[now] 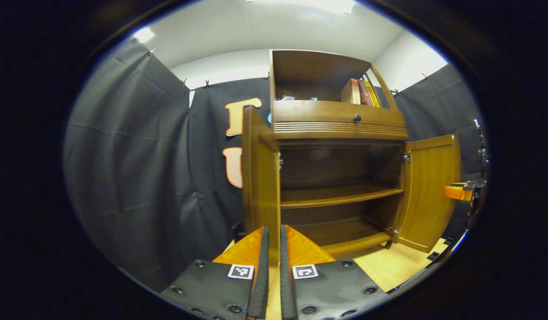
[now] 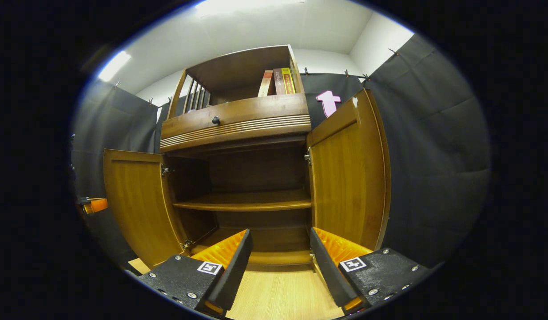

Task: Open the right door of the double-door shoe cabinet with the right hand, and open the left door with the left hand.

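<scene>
Nearest to me in the left gripper view, my left gripper (image 1: 274,242) has its fingers drawn almost together with the edge of the left door (image 1: 260,178) between them; I can't tell whether both pads actually press on it. That door stands swung wide out from the cabinet (image 1: 340,120). In the right gripper view, my right gripper (image 2: 280,249) is spread open and holds nothing, with the right door (image 2: 345,178) just beyond its right finger, also swung wide. Farther in, the bare shelf (image 2: 247,204) shows. I judge both doors opened; only letting go and backing off remains.
</scene>
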Demonstrator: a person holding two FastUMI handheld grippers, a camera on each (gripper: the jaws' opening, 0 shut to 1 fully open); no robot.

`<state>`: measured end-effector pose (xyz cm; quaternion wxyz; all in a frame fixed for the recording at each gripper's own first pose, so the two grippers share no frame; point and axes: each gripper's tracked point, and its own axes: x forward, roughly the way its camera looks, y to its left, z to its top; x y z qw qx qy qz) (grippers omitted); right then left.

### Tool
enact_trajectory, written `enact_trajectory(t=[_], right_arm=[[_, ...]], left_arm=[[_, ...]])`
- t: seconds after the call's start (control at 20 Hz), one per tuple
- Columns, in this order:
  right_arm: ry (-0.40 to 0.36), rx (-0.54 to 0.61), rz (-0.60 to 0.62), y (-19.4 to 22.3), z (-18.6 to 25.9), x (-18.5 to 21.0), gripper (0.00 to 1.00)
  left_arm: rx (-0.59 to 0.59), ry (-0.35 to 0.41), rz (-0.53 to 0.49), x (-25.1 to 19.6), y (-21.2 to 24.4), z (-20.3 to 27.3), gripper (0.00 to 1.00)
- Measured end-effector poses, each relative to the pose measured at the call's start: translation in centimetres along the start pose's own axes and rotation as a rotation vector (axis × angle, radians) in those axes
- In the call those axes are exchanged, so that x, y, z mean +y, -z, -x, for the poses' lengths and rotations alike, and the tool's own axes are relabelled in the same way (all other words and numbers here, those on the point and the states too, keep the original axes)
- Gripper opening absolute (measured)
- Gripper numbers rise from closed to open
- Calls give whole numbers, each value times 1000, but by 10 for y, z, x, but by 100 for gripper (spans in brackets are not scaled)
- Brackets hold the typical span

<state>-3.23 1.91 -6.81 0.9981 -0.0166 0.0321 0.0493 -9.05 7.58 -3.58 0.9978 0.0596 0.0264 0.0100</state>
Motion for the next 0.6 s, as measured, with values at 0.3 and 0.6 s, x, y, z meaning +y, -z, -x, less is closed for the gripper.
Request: enact_trajectory(t=[0.3, 0.6], right_arm=[[34, -42, -22, -25, 5, -24, 81], [78, -38, 20, -34, 8, -52, 93]], left_arm=[[-7, 53, 27, -46, -16, -20, 41], [-44, 107, 58, -82, -35, -35, 82]])
